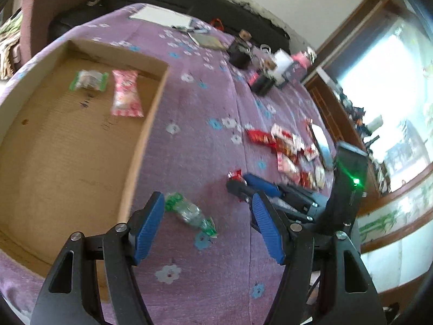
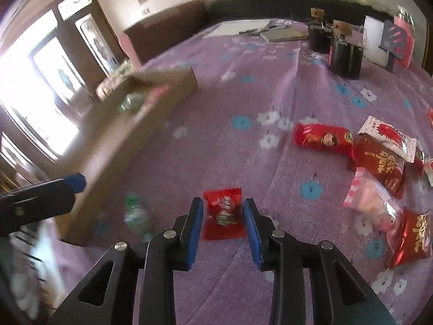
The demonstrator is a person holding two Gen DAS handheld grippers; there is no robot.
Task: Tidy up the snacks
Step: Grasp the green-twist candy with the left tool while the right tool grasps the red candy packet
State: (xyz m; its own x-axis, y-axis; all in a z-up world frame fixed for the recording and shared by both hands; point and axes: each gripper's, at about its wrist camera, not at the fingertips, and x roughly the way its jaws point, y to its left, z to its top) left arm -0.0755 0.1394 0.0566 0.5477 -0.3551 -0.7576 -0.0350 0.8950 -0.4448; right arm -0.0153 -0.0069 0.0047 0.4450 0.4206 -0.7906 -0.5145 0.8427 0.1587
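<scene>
A shallow cardboard box (image 1: 151,108) lies on the purple cloth at the left; inside are a green-ended snack (image 1: 88,80) and a pink snack (image 1: 125,94). My left gripper (image 1: 208,216) is open above a clear green-ended candy (image 1: 189,212) beside the box; the candy also shows blurred in the right wrist view (image 2: 135,212). My right gripper (image 2: 223,216) holds a small red snack packet (image 2: 223,214) between its jaws, just above the cloth; it also shows in the left wrist view (image 1: 236,180). A pile of red and pink snacks (image 2: 379,162) lies to the right.
Dark jars (image 2: 346,54), papers and pens (image 2: 270,31), and pink cartons (image 2: 400,40) stand at the far end of the table. A sofa runs behind it. A window is at one side. The box shows blurred in the right wrist view (image 2: 130,135).
</scene>
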